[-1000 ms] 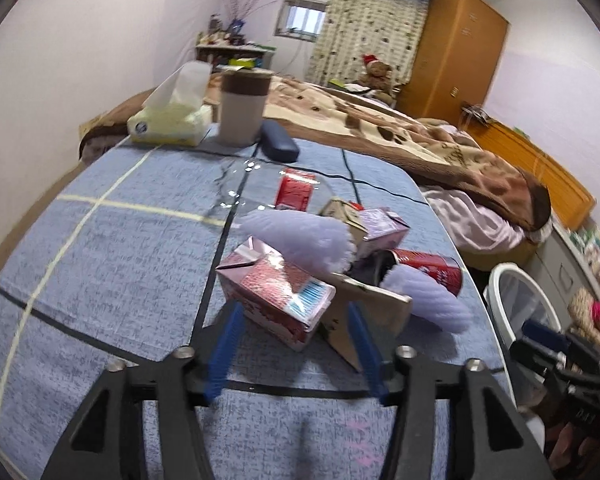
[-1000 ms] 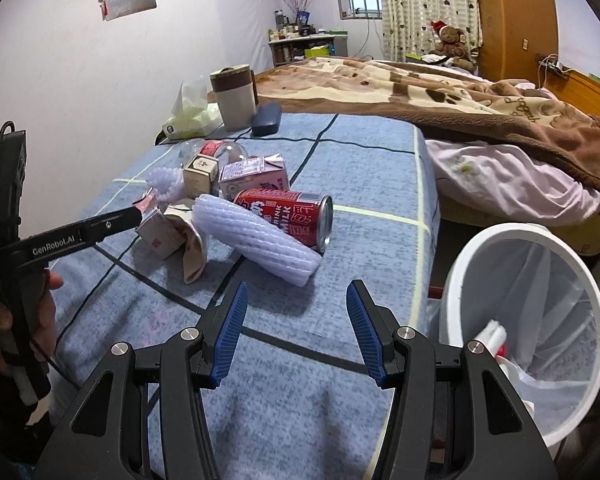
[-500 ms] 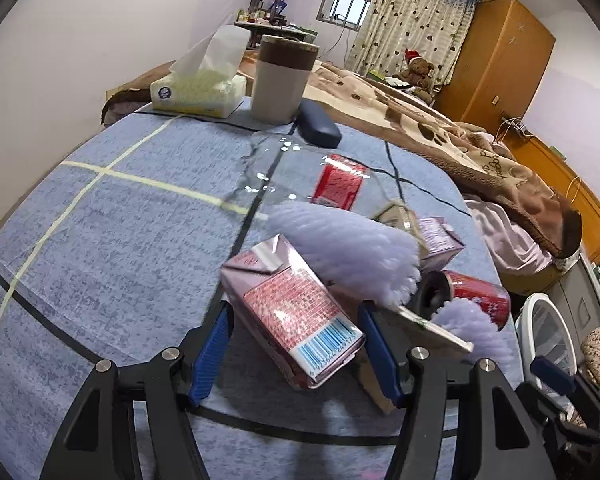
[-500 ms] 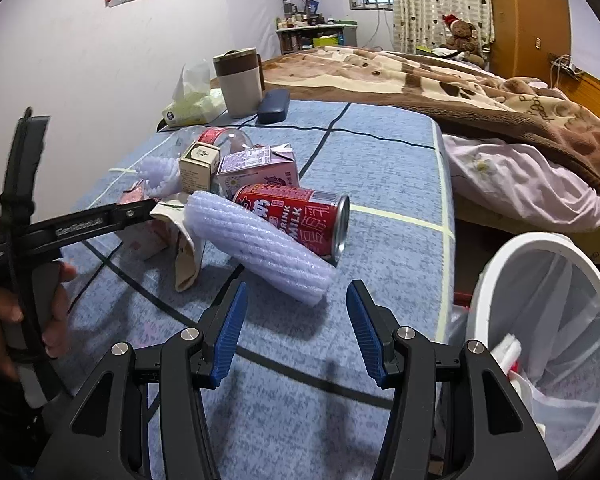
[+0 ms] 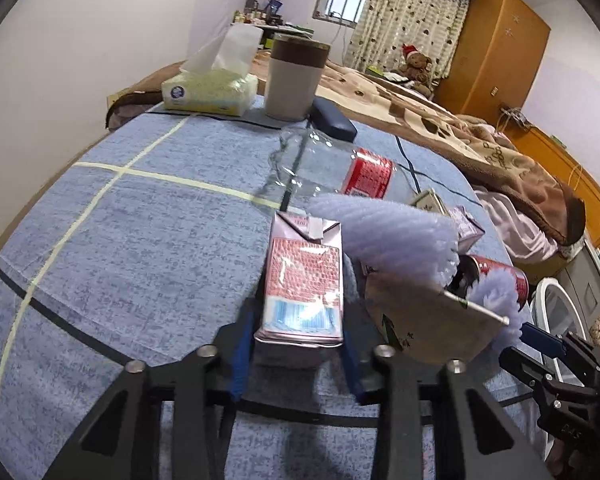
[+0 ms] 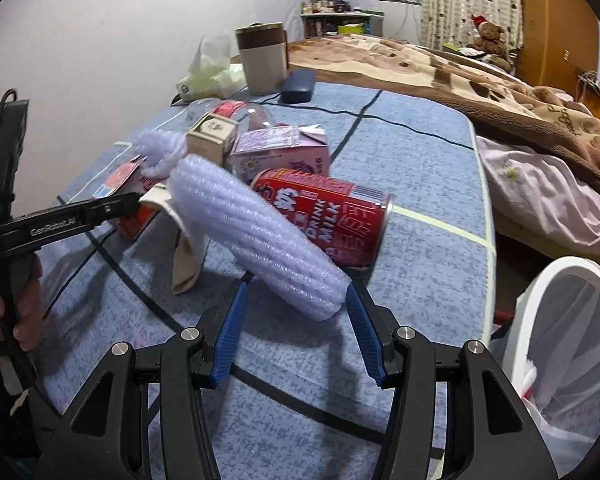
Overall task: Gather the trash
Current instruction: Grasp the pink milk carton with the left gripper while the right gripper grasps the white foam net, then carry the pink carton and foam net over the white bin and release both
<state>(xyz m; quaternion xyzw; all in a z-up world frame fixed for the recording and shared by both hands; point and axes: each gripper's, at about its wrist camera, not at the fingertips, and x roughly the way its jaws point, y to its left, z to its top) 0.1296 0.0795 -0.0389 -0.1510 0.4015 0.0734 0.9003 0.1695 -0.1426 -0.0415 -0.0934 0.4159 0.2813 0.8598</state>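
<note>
A pink drink carton (image 5: pixel 304 280) lies on the blue tablecloth (image 5: pixel 140 240) between the blue pads of my left gripper (image 5: pixel 298 320). Its jaws are closing and the pads touch the carton's sides. A white foam sleeve (image 6: pixel 252 232) leans on a red milk can (image 6: pixel 328 220). The sleeve's near end sits between the pads of my open right gripper (image 6: pixel 296 292), untouched. Behind lie a purple carton (image 6: pixel 280 152), a small box (image 6: pixel 212 136), a second foam sleeve (image 5: pixel 388 232), a beige card (image 5: pixel 428 320) and a clear bottle (image 5: pixel 332 160).
A white bin (image 6: pixel 560 320) lined with a bag stands on the floor past the table's right edge. A tissue box (image 5: pixel 210 92), a lidded cup (image 5: pixel 296 76) and a dark case (image 5: pixel 334 122) stand at the table's far end. A bed (image 6: pixel 460 72) lies beyond.
My left gripper moved in around the pink carton and narrowed onto it; the carton turned in line with the fingers. My right gripper came forward until the foam sleeve's end lay between its pads.
</note>
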